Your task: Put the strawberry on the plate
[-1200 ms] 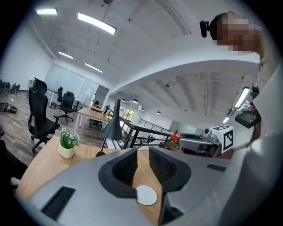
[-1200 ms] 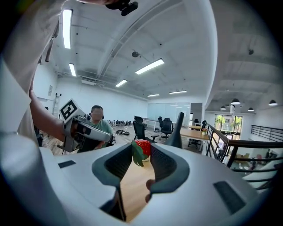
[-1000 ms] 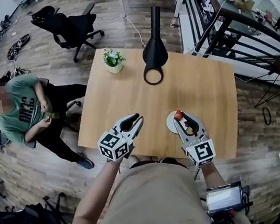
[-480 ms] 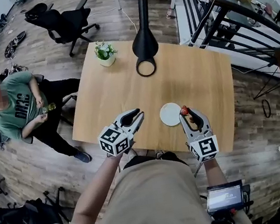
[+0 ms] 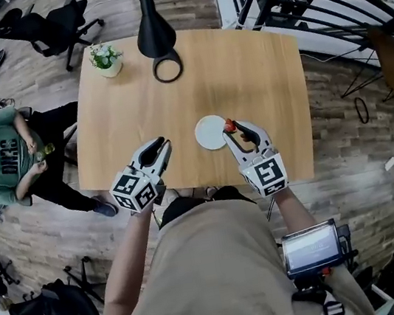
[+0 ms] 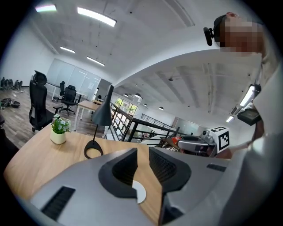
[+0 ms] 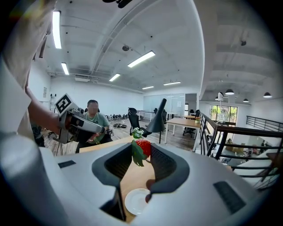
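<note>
While right gripper (image 5: 233, 129) clamps one strawberry (image 7: 144, 147), one plate (image 5: 211, 133) lies beside.

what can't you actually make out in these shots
- Head view: the lamp has its top cut off by the upper edge.
- Left gripper view: the plate is mostly hidden behind the left tool; only a sliver shows.
- Right gripper view: the strawberry has its sides covered by the right tool gripping it.
- Head view: the strawberry is too small to judge its height above the table.
</note>
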`<control>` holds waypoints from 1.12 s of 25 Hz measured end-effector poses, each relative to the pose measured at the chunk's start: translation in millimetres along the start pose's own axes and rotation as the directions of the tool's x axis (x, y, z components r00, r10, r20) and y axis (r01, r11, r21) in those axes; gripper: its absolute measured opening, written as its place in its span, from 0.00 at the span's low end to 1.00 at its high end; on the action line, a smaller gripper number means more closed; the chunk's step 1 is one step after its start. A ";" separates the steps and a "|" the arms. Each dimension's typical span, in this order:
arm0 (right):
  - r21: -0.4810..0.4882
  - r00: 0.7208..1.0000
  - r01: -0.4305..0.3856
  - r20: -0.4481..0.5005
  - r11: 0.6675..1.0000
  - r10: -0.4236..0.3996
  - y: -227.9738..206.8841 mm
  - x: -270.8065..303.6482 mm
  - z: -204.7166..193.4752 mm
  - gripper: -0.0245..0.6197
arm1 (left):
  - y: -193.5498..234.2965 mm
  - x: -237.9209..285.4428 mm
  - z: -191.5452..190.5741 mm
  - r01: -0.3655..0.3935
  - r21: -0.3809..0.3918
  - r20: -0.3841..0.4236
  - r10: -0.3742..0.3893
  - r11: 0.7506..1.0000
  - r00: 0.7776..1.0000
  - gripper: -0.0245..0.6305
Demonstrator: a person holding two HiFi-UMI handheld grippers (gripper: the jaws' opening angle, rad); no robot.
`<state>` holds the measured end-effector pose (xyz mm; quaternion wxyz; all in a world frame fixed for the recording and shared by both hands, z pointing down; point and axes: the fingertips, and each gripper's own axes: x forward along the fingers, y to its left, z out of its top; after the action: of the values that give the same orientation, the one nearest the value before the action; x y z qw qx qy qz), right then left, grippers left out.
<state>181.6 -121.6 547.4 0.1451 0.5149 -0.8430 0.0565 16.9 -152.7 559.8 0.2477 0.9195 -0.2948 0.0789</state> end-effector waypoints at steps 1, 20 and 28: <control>0.001 1.000 -0.003 -0.009 1.000 0.003 -3.1 -1.2 -6.2 0.24 | -1.9 3.5 -5.0 -0.003 -0.004 -0.008 0.003 1.000 1.000 0.15; 0.005 0.984 -0.075 -0.159 0.997 0.075 -27.6 16.6 -86.7 0.24 | -1.6 36.9 -41.1 -0.072 -0.025 -0.077 0.069 0.997 0.995 0.15; 0.002 0.953 -0.117 -0.282 0.993 0.113 -20.3 42.1 -145.8 0.24 | 7.3 37.7 -57.8 -0.096 -0.033 -0.120 0.091 0.995 0.989 0.15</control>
<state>208.8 -131.2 697.8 0.2640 0.4506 -0.8426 0.1312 43.4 -147.8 623.8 0.2783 0.8935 -0.3238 0.1390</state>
